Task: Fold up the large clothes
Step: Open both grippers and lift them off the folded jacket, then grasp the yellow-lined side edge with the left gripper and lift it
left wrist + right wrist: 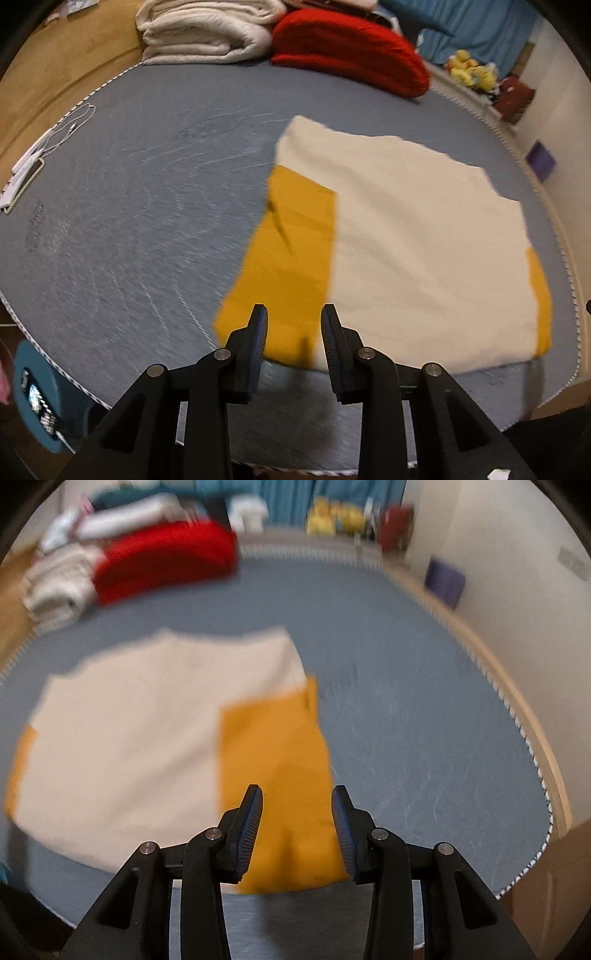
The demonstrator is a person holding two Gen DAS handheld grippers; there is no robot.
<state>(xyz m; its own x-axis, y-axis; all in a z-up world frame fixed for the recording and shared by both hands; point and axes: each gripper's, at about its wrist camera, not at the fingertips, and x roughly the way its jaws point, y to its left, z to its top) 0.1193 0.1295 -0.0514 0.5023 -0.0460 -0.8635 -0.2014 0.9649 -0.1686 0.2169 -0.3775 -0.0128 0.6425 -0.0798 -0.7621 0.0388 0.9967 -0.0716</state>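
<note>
- Left wrist view: the left gripper hangs above the near edge of the bed with its jaws spread and nothing between them; the garment lies below, untouched.
- The cream and mustard top lies flat on the grey bed cover, towards the right side, with one mustard sleeve folded in along its left edge and a thin strip of mustard showing at the far right.
- Only this view shows the white cable and a flat white device at the bed's left edge, and a teal object down at the lower left beyond the bed.
- At the head of the bed sit a folded white blanket and, just beside it, a red cushion; yellow soft toys rest on a ledge past the bed's far right edge.
- Right wrist view: the right gripper also hangs with its jaws spread and empty, over the other mustard sleeve, which is laid over the top's right side. The picture is blurred.
- This view alone shows the bare grey stretch of bed right of the top, the pale wooden frame curving along it, and the cream wall with a purple square thing leaning against it.
- Blue curtains hang at the back behind the toys; the blanket and cushion appear top left.
</note>
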